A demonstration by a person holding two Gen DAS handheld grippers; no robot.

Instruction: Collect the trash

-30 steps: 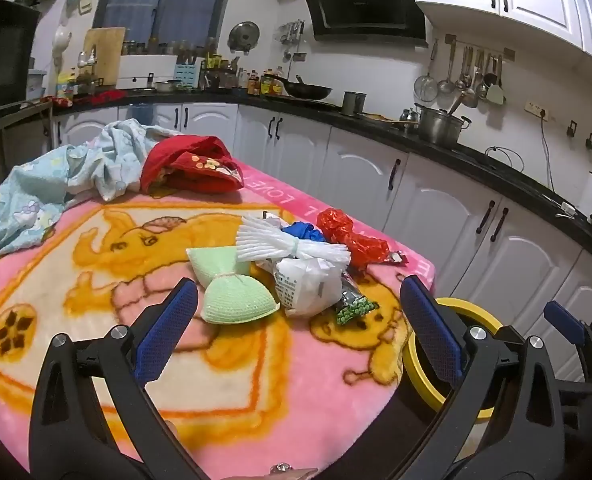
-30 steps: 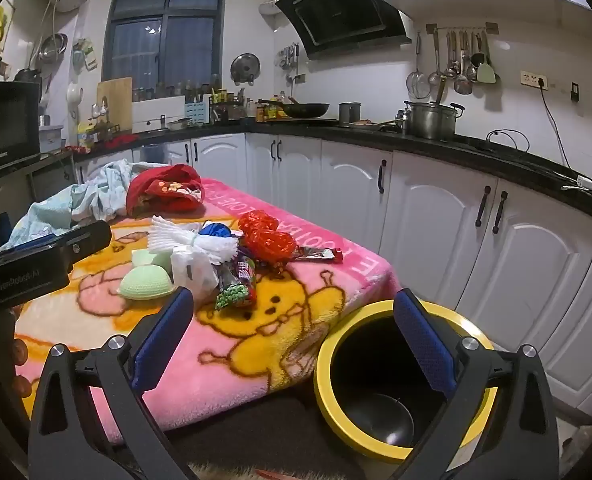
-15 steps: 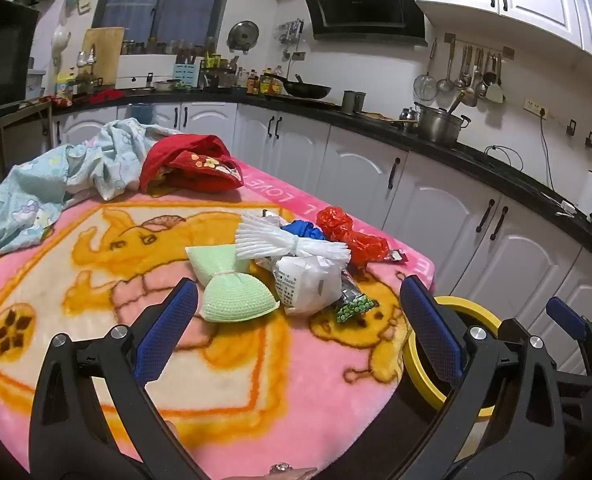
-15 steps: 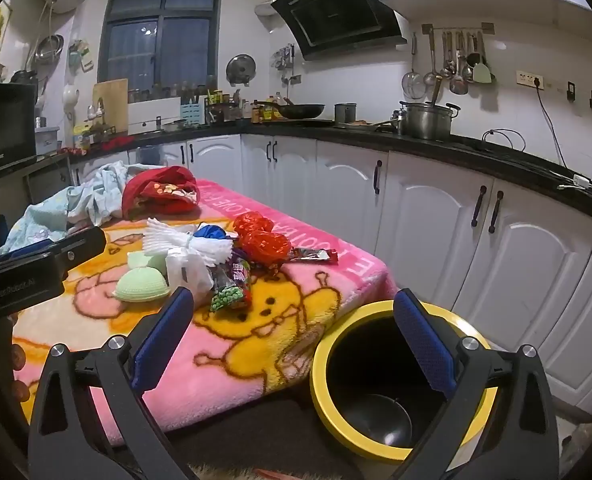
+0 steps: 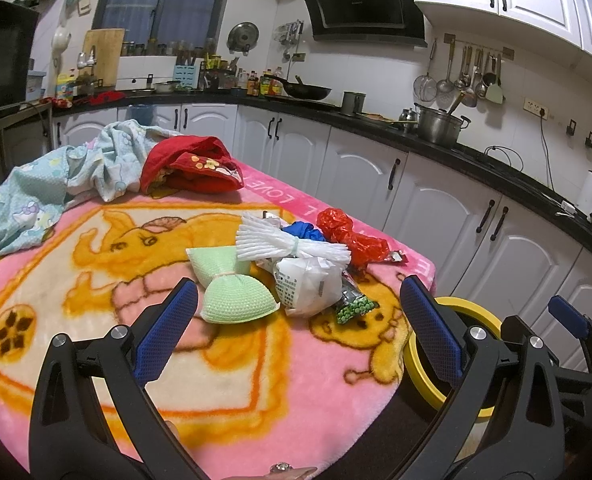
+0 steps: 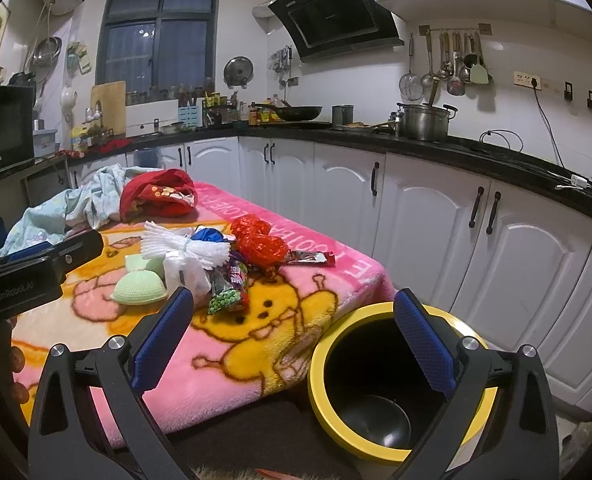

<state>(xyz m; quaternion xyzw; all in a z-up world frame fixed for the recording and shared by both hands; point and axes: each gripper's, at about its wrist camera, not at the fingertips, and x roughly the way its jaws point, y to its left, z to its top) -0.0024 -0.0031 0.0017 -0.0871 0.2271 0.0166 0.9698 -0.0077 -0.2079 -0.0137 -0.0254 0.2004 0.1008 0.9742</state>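
A pile of trash lies on the pink blanket [image 5: 255, 368]: a green foam net [image 5: 231, 292], a white foam net bundle [image 5: 287, 244], a white plastic bag [image 5: 308, 288], a pea snack packet [image 5: 352, 304], a red plastic bag [image 5: 352, 236] and a blue bag [image 5: 304, 230]. The pile also shows in the right wrist view, with the red bag [image 6: 259, 240] nearest the bin. A black bin with a yellow rim [image 6: 320, 364] stands on the floor beside the table. My left gripper [image 5: 291, 332] is open and empty, short of the pile. My right gripper [image 6: 291, 340] is open and empty above the bin's edge.
A red cloth [image 5: 191, 168] and a light blue patterned cloth [image 5: 55, 184] lie at the blanket's far end. White cabinets [image 6: 436, 232] under a black counter run along the right and back. The left gripper's body [image 6: 27, 280] shows at the left of the right wrist view.
Both grippers have drifted only slightly; the right view has shifted a little toward the table. Nothing was taken hold of or let go.
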